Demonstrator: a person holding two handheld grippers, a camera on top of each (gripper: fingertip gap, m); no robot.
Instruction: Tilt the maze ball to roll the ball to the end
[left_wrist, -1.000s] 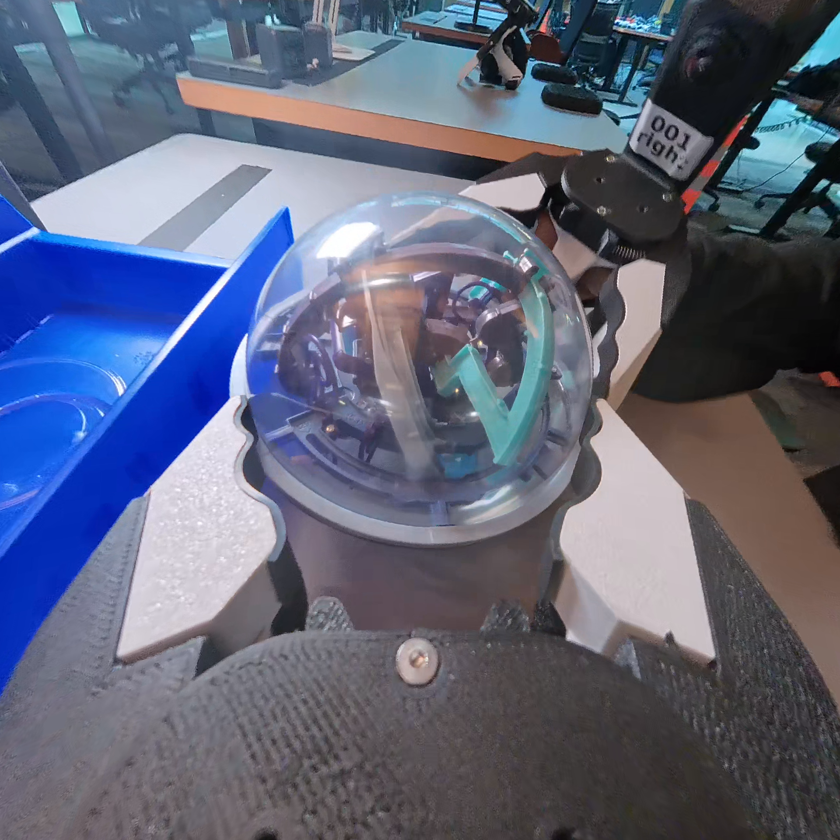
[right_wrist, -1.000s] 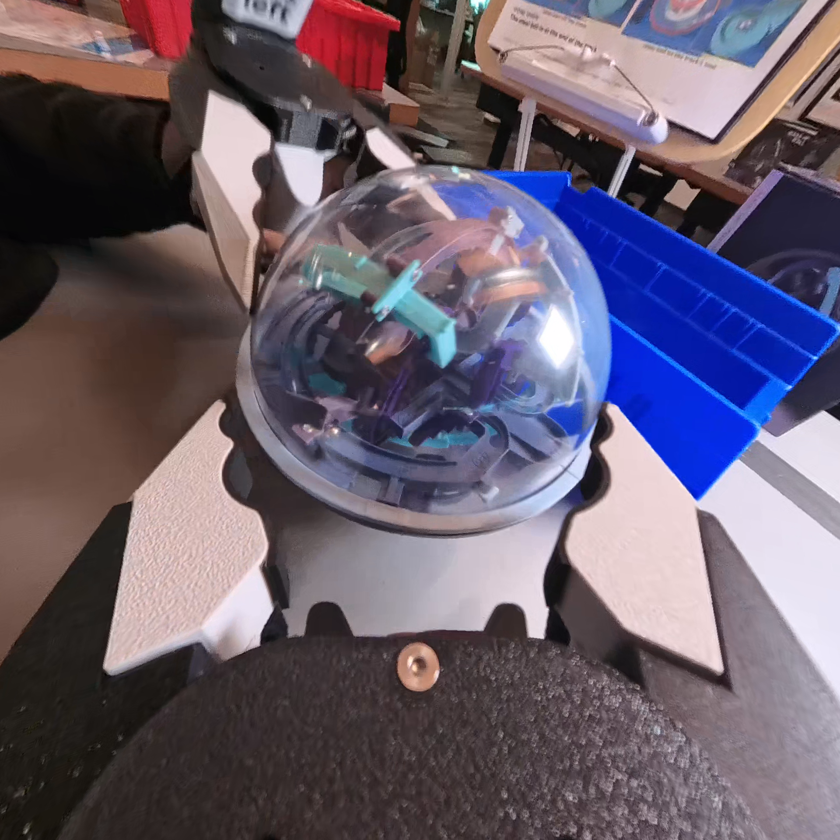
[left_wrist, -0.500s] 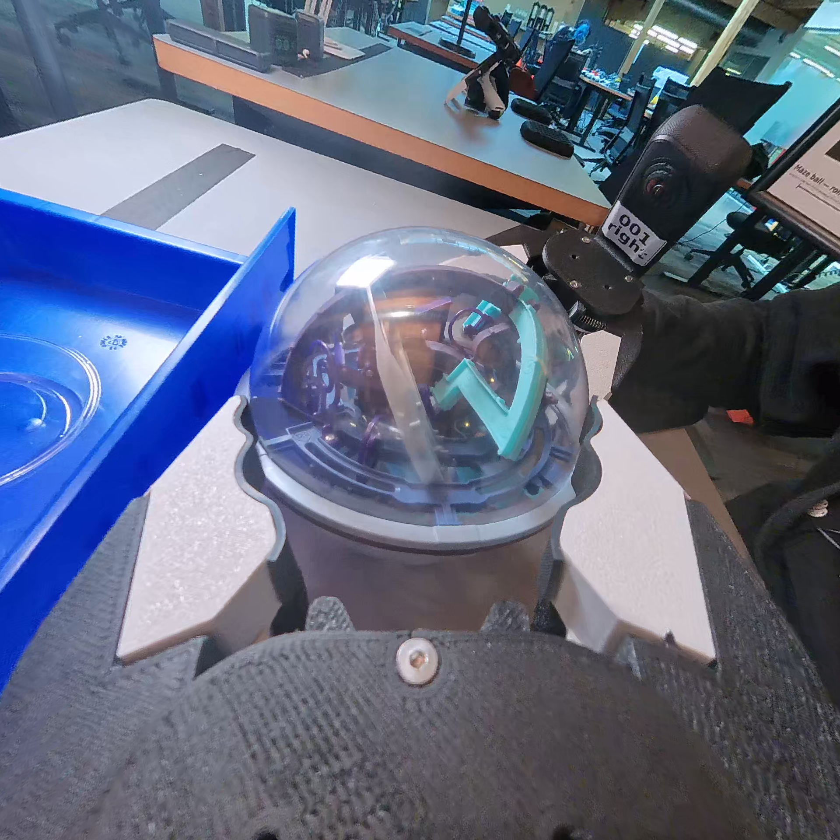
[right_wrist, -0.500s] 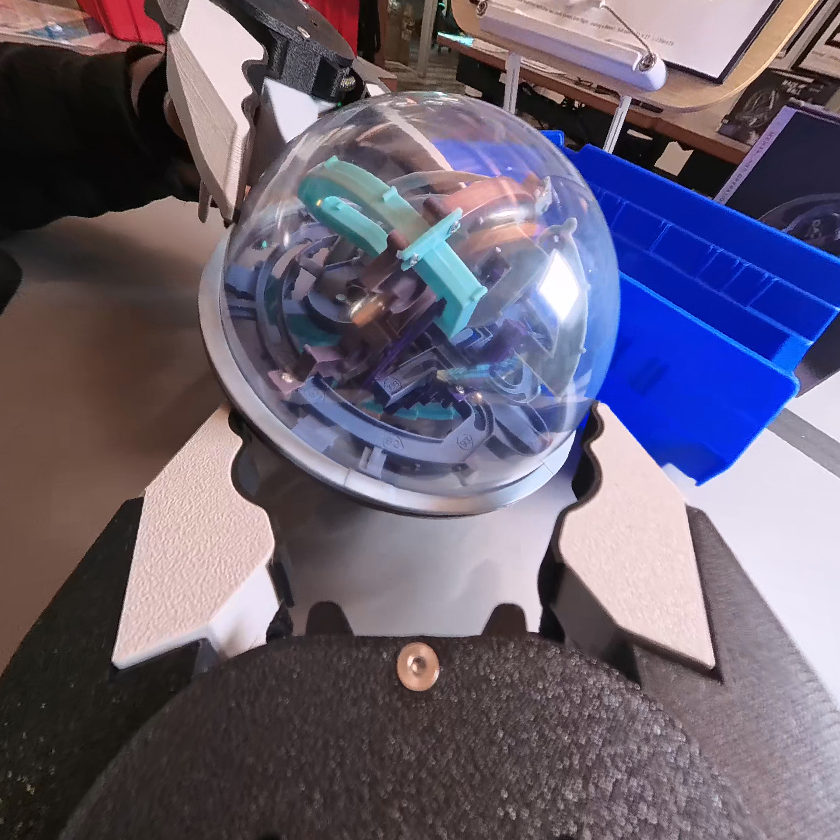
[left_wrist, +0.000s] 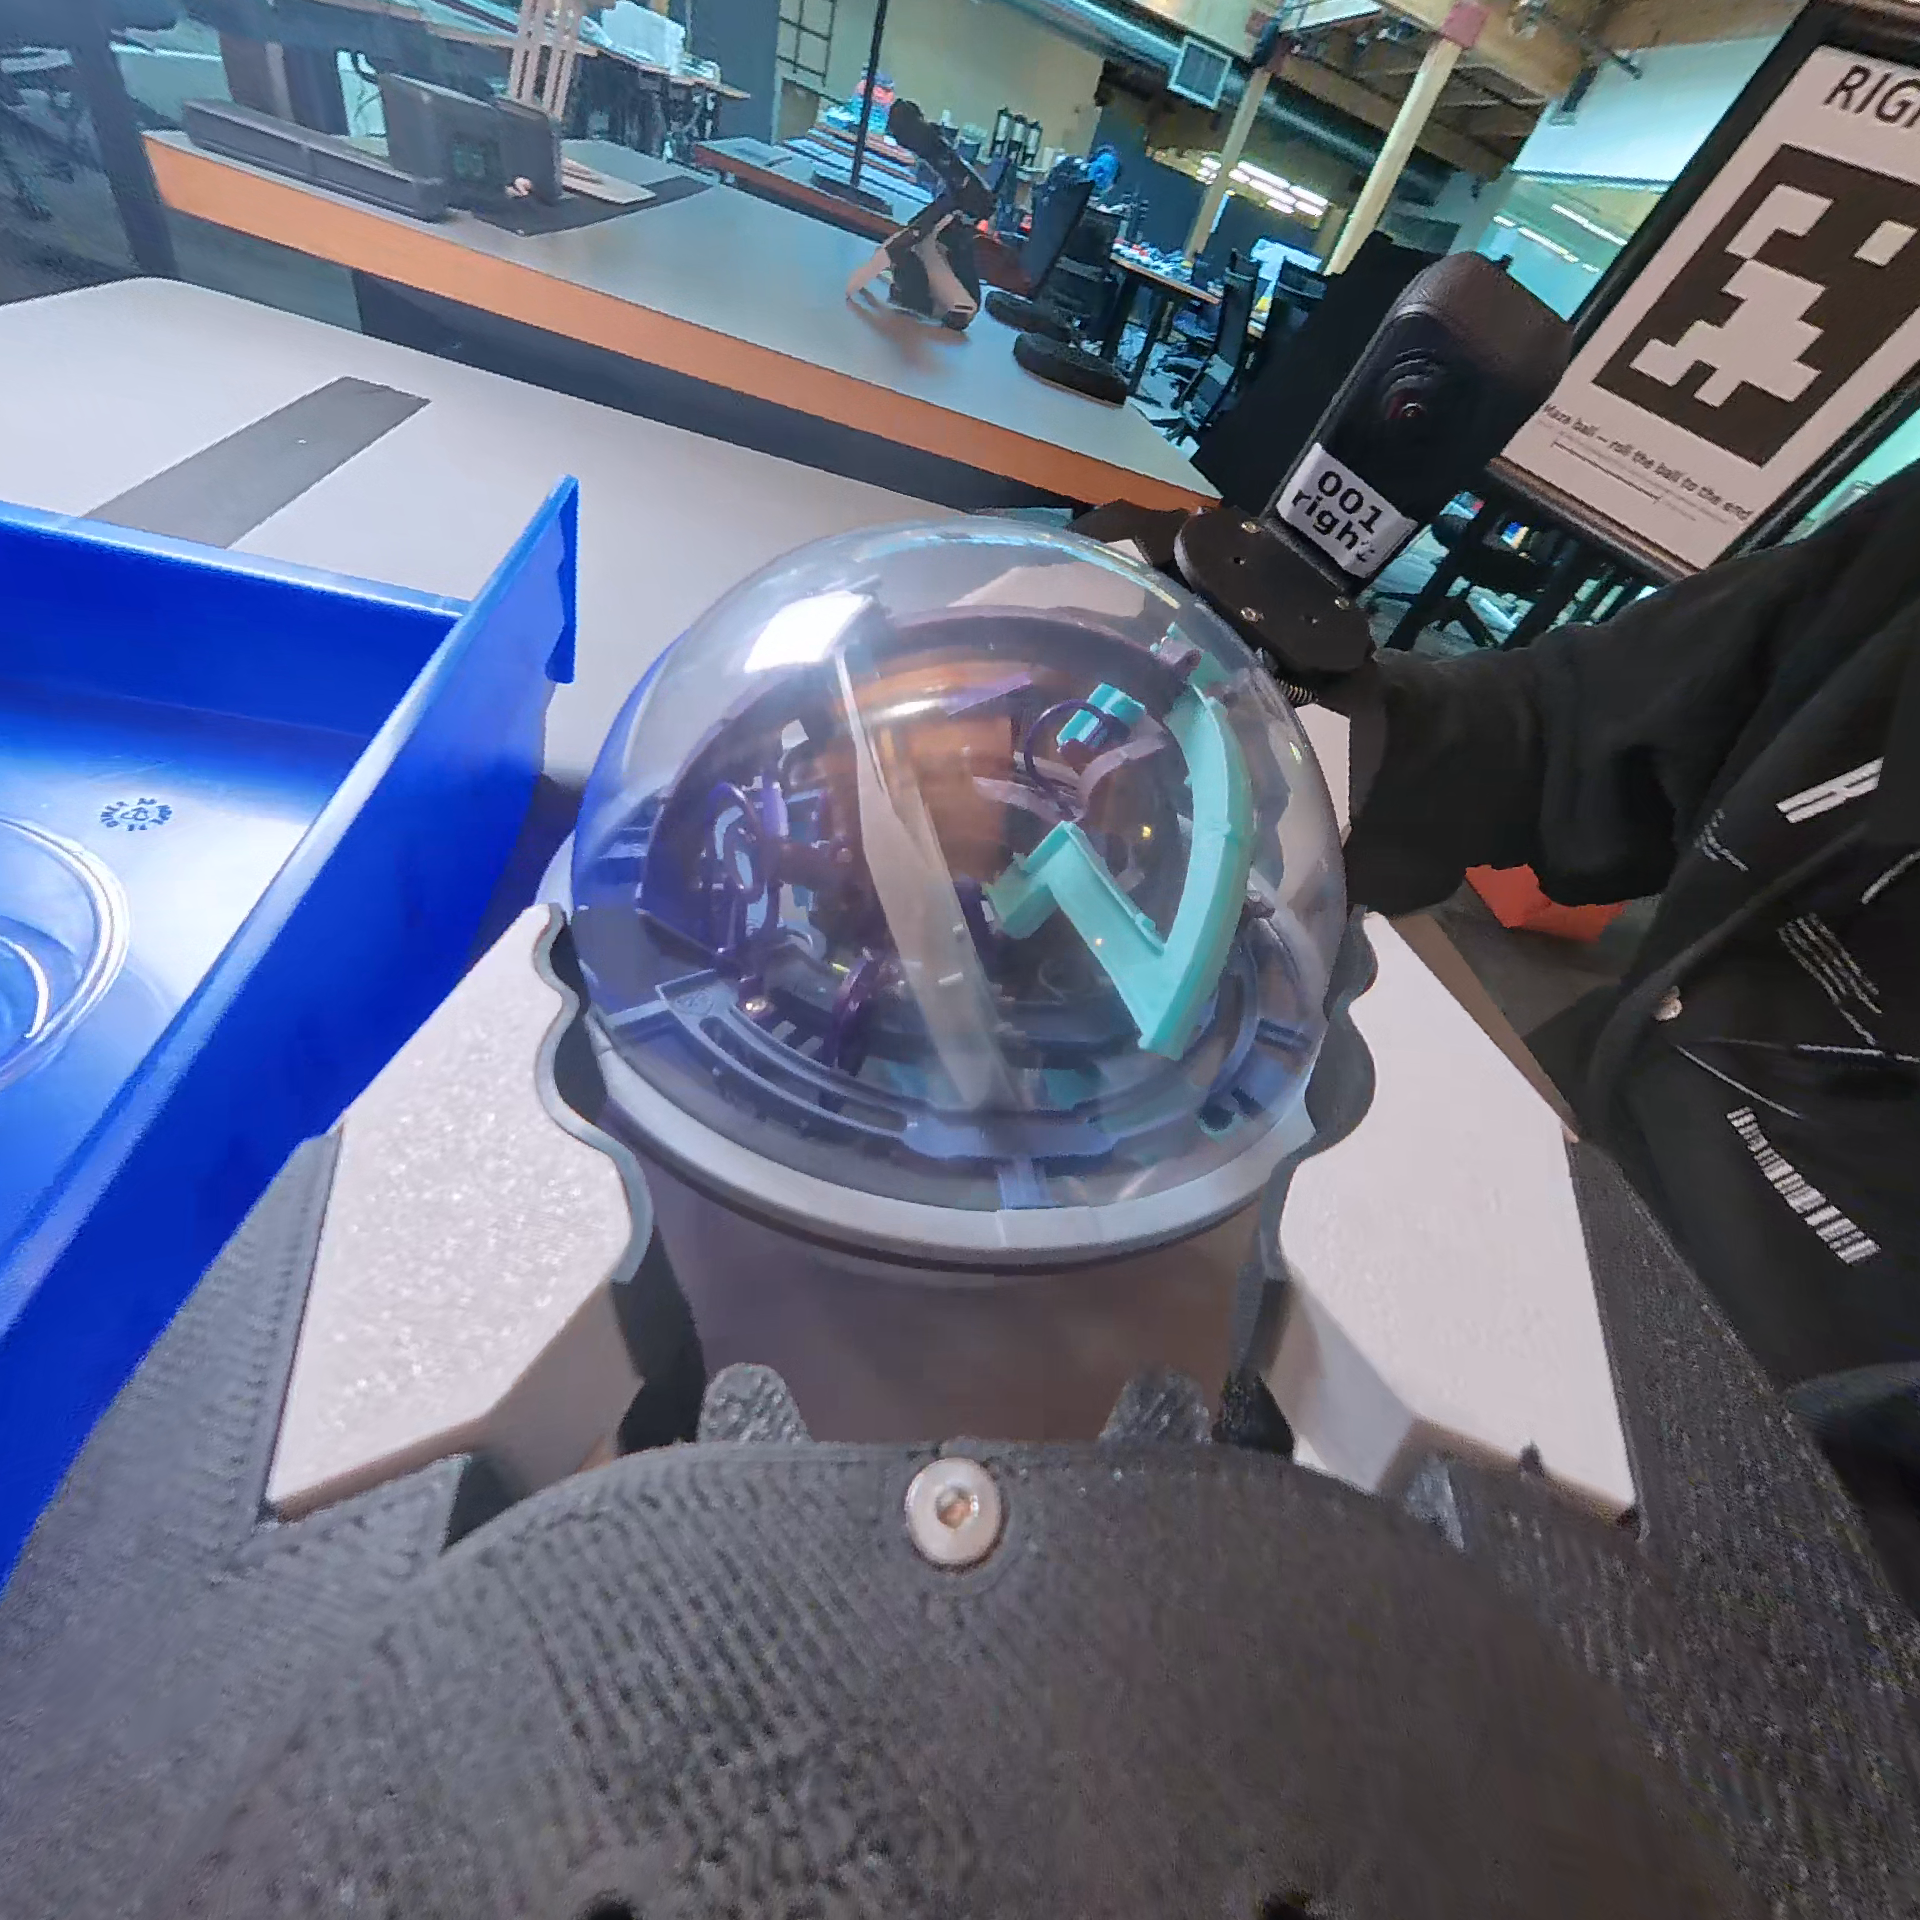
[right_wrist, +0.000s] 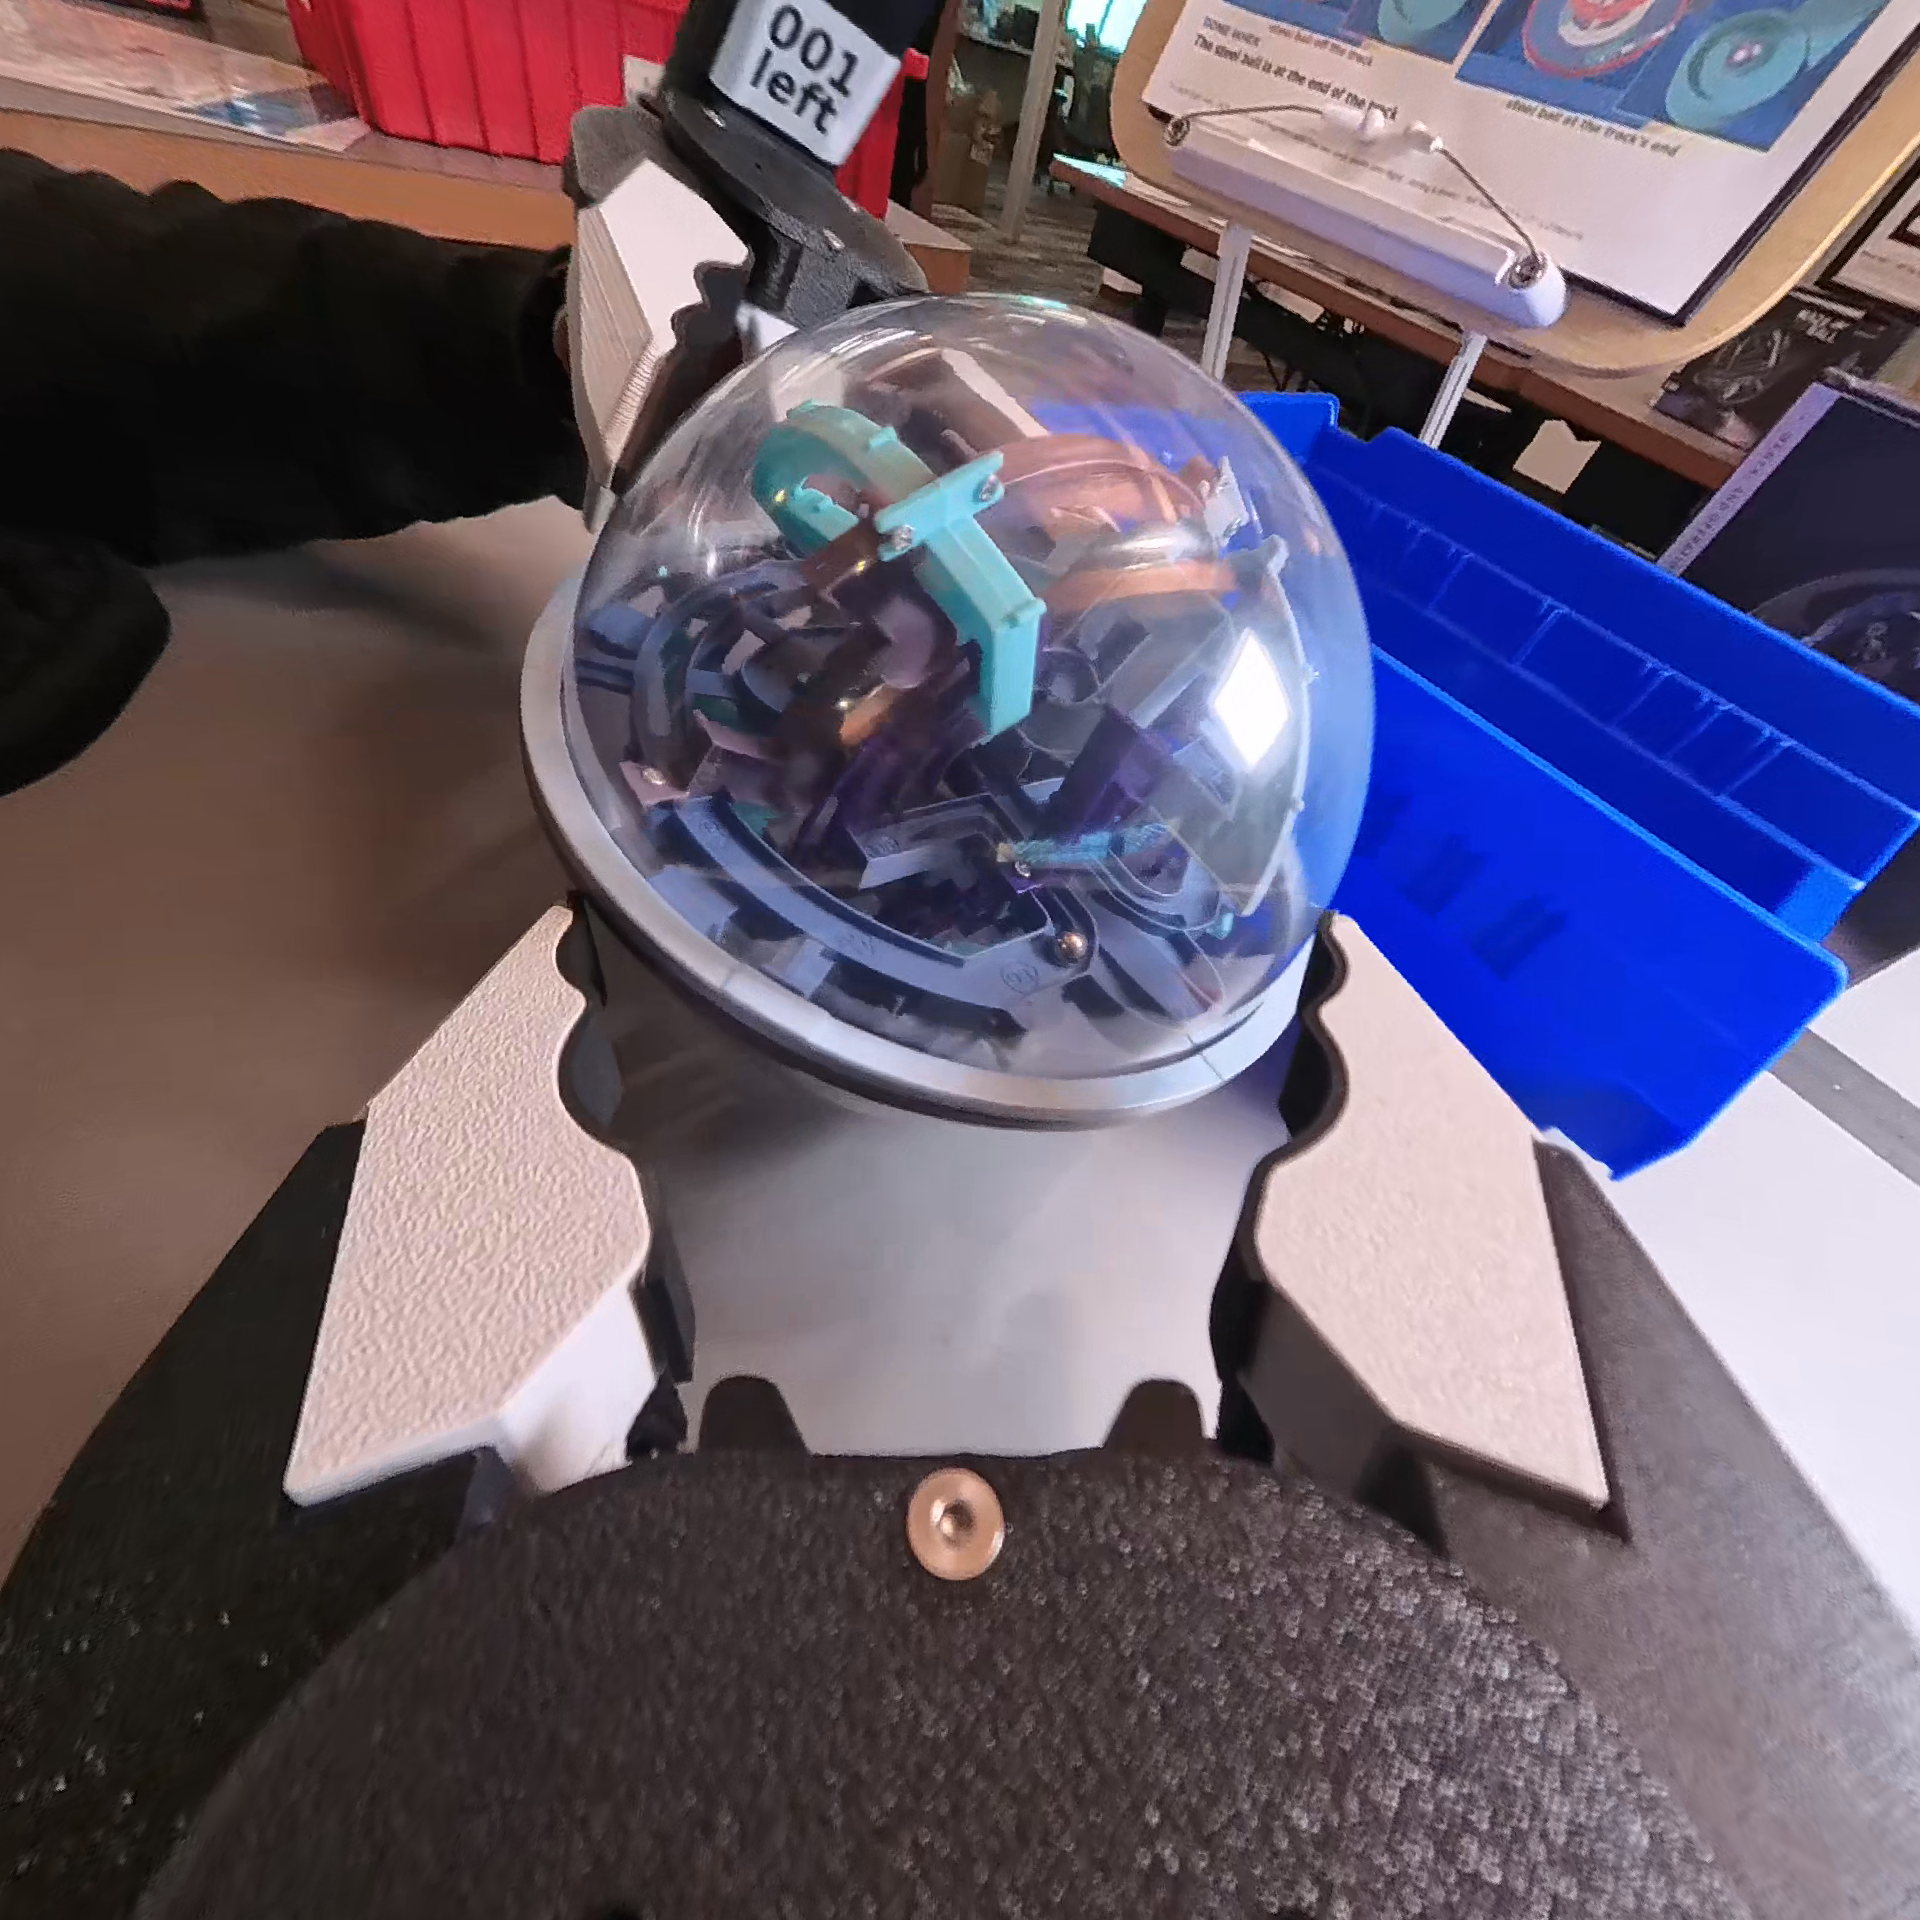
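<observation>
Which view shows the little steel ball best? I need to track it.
The right wrist view: the steel ball sits on a dark track near the maze ball rim. In the left wrist view I cannot pick it out.

Each wrist camera looks close along its fingers, from opposite sides, sharing the maze ball (left_wrist: 951, 883) (right_wrist: 940, 707) and bin (left_wrist: 312, 935) (right_wrist: 1590, 831).

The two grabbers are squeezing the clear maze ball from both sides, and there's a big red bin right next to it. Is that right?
Almost. Both the left gripper and the right gripper do hold the maze ball, but the bin right beside it is blue, not red. Both wrist views show this.
</observation>
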